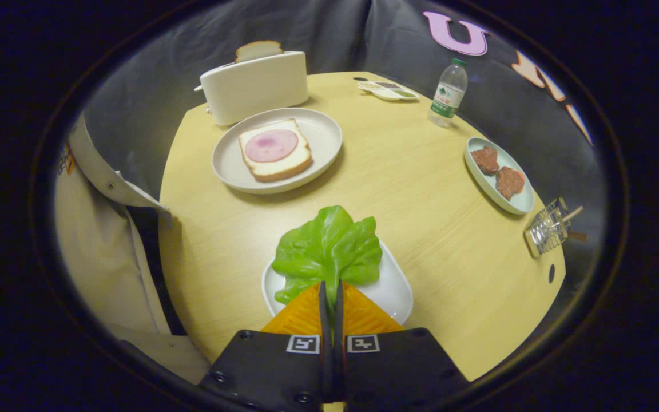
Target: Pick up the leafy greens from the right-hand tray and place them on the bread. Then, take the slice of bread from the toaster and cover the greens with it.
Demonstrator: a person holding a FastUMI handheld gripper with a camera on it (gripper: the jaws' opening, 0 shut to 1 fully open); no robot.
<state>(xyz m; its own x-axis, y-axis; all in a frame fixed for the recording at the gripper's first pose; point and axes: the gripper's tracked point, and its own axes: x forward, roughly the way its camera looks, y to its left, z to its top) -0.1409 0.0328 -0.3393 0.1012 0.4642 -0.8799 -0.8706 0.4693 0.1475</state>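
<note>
The hand-held gripper [330, 289] is nearest, low over the near edge of the table [421, 189]. Its two orange fingers [364, 315] are pressed close together, and the near edge of the leafy greens [328, 249] is pinched in the thin gap between them. The greens lie on a white tray [392, 292], just ahead of the fingers, and spread out past the tray's far rim.

Farther away and to the left sits a round plate [324, 134]. On it lies a slice of bread [275, 151] with a round pink slice of ham [271, 145] on top. Just behind the plate stands a white toaster [254, 86], and another slice of bread [258, 50] sticks up out of its top.

On the right side is a pale green plate [521, 200] with two brown meat patties [498, 171]. Near it, at the table's right edge, is a small wire basket [547, 232] with sticks in it. At the far side stand a water bottle [448, 91] and a small flat dish [388, 90].

A person's light sleeve [100, 240] is at the left, beside the table.
</note>
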